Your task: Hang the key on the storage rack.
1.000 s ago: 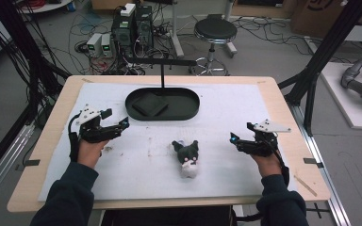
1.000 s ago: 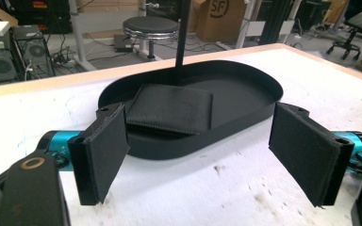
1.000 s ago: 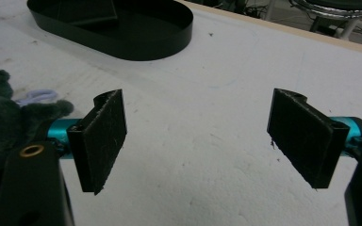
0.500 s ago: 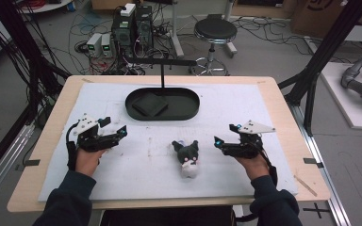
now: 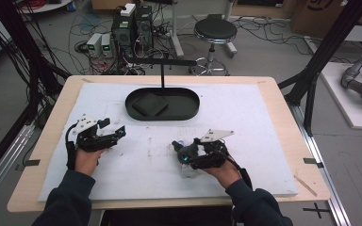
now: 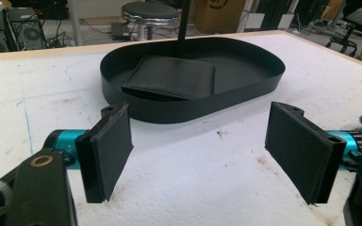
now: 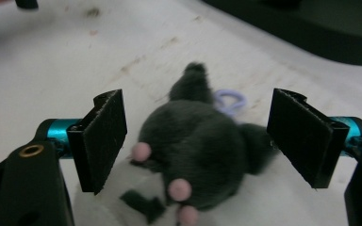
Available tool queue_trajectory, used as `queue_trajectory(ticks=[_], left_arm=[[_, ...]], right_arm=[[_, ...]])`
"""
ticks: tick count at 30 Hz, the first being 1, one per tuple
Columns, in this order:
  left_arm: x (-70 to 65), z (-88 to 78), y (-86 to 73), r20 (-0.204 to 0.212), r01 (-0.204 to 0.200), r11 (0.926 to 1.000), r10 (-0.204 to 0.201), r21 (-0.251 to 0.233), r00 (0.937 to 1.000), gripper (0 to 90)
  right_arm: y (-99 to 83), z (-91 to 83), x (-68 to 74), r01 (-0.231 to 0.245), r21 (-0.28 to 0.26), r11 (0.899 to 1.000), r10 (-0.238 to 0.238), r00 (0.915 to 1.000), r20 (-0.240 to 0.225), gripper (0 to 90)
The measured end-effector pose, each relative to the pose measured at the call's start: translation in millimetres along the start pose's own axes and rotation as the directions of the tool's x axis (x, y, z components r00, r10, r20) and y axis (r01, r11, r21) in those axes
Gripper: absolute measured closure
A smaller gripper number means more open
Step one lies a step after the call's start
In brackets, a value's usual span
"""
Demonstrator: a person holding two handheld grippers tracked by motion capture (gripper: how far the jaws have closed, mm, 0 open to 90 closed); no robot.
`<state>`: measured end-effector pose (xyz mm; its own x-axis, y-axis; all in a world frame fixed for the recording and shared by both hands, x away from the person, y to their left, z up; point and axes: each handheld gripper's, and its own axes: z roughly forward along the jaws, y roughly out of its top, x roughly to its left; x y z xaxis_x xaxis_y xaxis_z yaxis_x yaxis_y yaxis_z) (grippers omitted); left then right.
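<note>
A small plush toy (image 7: 198, 146), dark grey with a white part and pink spots, lies on the white table cover; a purple loop (image 7: 228, 101) sticks out behind it. My right gripper (image 7: 207, 141) is open, one jaw on each side of the toy and neither touching it. In the high view the right gripper (image 5: 183, 154) covers most of the toy (image 5: 186, 169). My left gripper (image 5: 119, 133) stands open over bare cover at the left, with nothing between its jaws. In the left gripper view the left gripper (image 6: 202, 150) faces a black oval tray (image 6: 193, 110).
The black oval tray (image 5: 188, 114) sits at the table's far middle and holds a black wallet (image 5: 148, 104). A black post (image 5: 162, 75) with a crossbar rises behind the tray. A stool (image 5: 215, 30) and electronics stand on the floor beyond.
My right gripper has moved left across the table to the plush toy and now straddles it. The left gripper drifted slightly toward the near edge.
</note>
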<state>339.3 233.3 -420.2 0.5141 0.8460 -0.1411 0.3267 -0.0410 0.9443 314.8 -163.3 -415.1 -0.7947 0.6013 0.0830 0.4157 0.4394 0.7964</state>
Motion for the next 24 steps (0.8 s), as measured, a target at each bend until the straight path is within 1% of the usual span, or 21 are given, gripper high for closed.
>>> queue_trajectory(ticks=[1, 2, 3, 4, 5, 6, 7, 8, 9, 11, 14, 17, 18, 19, 20, 21, 22, 23, 24], left_arm=[[0.0, 0.0, 0.0, 0.000, 0.000, 1.0000, 0.000, 0.000, 1.0000, 24.0], [1.0, -0.8, 0.0, 0.000, 0.000, 1.0000, 0.000, 0.003, 1.0000, 24.2], [1.6, -1.0, 0.0, 0.002, 0.001, 1.0000, -0.001, 0.001, 1.0000, 24.4], [2.2, -1.5, 0.0, -0.001, 0.004, 1.0000, -0.004, 0.001, 1.0000, 24.6], [2.2, -1.5, 0.0, -0.001, 0.004, 1.0000, -0.004, 0.001, 1.0000, 24.6], [3.7, -2.1, -0.2, -0.003, 0.007, 1.0000, -0.007, -0.001, 1.0000, 24.6], [3.7, -2.1, -0.2, -0.003, 0.007, 1.0000, -0.007, -0.001, 1.0000, 24.6], [4.2, -2.3, -0.3, -0.005, 0.010, 1.0000, -0.010, -0.001, 0.9999, 24.6], [4.8, -2.6, -0.4, -0.006, 0.012, 0.9999, -0.012, 0.000, 0.9999, 24.6], [5.5, -2.9, -0.4, -0.004, 0.015, 0.9999, -0.015, 0.001, 0.9999, 24.7], [6.1, -3.1, -0.4, -0.009, 0.015, 0.9999, -0.015, 0.000, 0.9999, 24.8], [7.2, -4.2, -0.1, -0.015, 0.014, 0.9999, -0.014, -0.004, 0.9998, 25.0], [7.4, -4.7, -0.1, -0.019, 0.015, 0.9999, -0.015, -0.004, 0.9997, 25.1], [7.7, -5.1, 0.0, -0.022, 0.013, 0.9999, -0.013, -0.005, 0.9997, 25.4], [7.7, -5.1, 0.0, -0.022, 0.013, 0.9999, -0.013, -0.005, 0.9997, 25.8], [8.3, -5.5, 0.1, -0.023, 0.011, 0.9999, -0.011, -0.004, 0.9997, 25.8], [9.1, -6.0, 0.0, -0.026, 0.012, 0.9999, -0.012, -0.007, 0.9996, 25.9], [9.8, -6.4, 0.1, -0.028, 0.011, 0.9999, -0.011, -0.007, 0.9995, 25.9], [10.3, -6.6, 0.0, -0.030, 0.015, 0.9999, -0.015, -0.009, 0.9994, 25.9]], right_arm=[[0.0, 0.0, 0.0, 0.000, 0.000, 1.000, 0.000, 1.0000, 0.000, 20.7], [-0.5, 6.6, 6.4, 0.041, 0.036, 0.999, -0.042, 0.9991, 0.007, 20.7], [-0.8, 8.4, 8.6, 0.049, 0.048, 0.998, -0.049, 0.9987, 0.013, 20.6], [-1.3, 10.6, 9.9, 0.070, 0.064, 0.995, -0.072, 0.9971, 0.026, 20.7], [-1.9, 12.7, 10.9, 0.082, 0.082, 0.993, -0.086, 0.9958, 0.034, 20.7], [-2.9, 14.7, 10.4, 0.080, 0.106, 0.991, -0.084, 0.9959, 0.034, 21.4], [-2.9, 15.1, 9.2, 0.065, 0.110, 0.992, -0.068, 0.9972, 0.029, 24.6], [-2.9, 15.1, 9.2, 0.065, 0.110, 0.992, -0.068, 0.9972, 0.029, 24.6], [-2.1, 13.8, 5.3, 0.044, 0.123, 0.991, -0.047, 0.9987, 0.020, 30.9], [-1.8, 12.4, 2.2, 0.030, 0.126, 0.992, -0.033, 0.9993, 0.019, 36.9], [-0.8, 10.3, 1.6, 0.040, 0.134, 0.990, -0.042, 0.9991, 0.010, 42.6], [0.3, 7.7, -1.3, 0.058, 0.137, 0.989, -0.057, 0.9983, -0.008, 44.8], [1.0, 5.6, -2.7, 0.069, 0.143, 0.987, -0.069, 0.9976, -0.010, 44.9], [1.6, 2.7, -4.9, 0.092, 0.145, 0.985, -0.092, 0.9957, -0.001, 44.8], [2.4, -1.4, -8.5, 0.109, 0.140, 0.984, -0.110, 0.9939, -0.002, 44.8], [2.4, -1.4, -8.5, 0.109, 0.140, 0.984, -0.110, 0.9939, -0.002, 44.8], [2.9, -6.0, -13.8, 0.116, 0.130, 0.985, -0.116, 0.9932, -0.012, 44.6], [2.8, -12.0, -20.4, 0.140, 0.120, 0.983, -0.139, 0.9901, -0.019, 44.4], [1.8, -16.2, -25.0, 0.169, 0.110, 0.979, -0.168, 0.9857, -0.015, 44.0]])
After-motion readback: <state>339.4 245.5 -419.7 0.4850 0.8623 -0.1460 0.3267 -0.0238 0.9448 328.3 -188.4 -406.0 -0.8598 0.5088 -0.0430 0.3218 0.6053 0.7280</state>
